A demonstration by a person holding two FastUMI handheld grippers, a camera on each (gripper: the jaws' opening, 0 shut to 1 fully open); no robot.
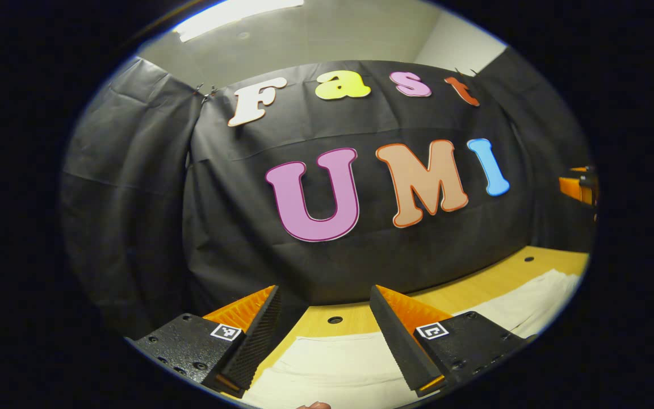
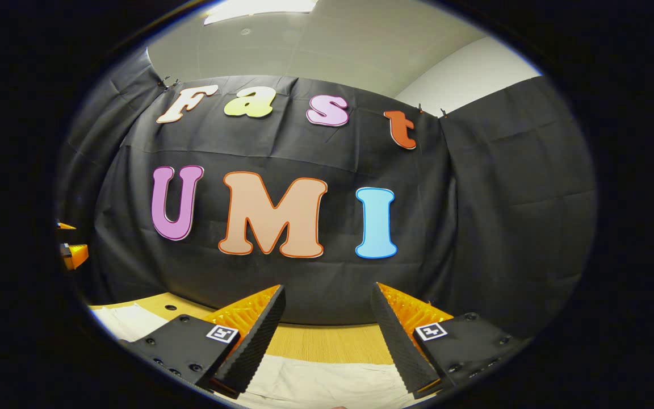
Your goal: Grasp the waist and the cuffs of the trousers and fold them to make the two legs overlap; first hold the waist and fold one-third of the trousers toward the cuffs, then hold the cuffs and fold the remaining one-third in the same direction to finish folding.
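Cream-white trousers (image 1: 338, 363) lie flat on a wooden table (image 1: 491, 284), running off to the right (image 1: 537, 301) in the left gripper view. My left gripper (image 1: 327, 318) hangs open above them, nothing between its fingers. In the right gripper view the same pale trousers (image 2: 315, 380) lie below my right gripper (image 2: 327, 318), which is open as well and holds nothing. More of the cloth (image 2: 128, 321) shows at the lower left there. Both cameras look level at the booth's black wall. Which end of the trousers lies under each gripper cannot be told.
The wooden table (image 2: 327, 343) has small round holes (image 1: 335, 320) near its far edge, right against the black cloth wall (image 1: 361, 267). Part of the other gripper (image 1: 579, 187) shows at the right edge of the left gripper view, and likewise at the left edge (image 2: 71, 253) of the right gripper view.
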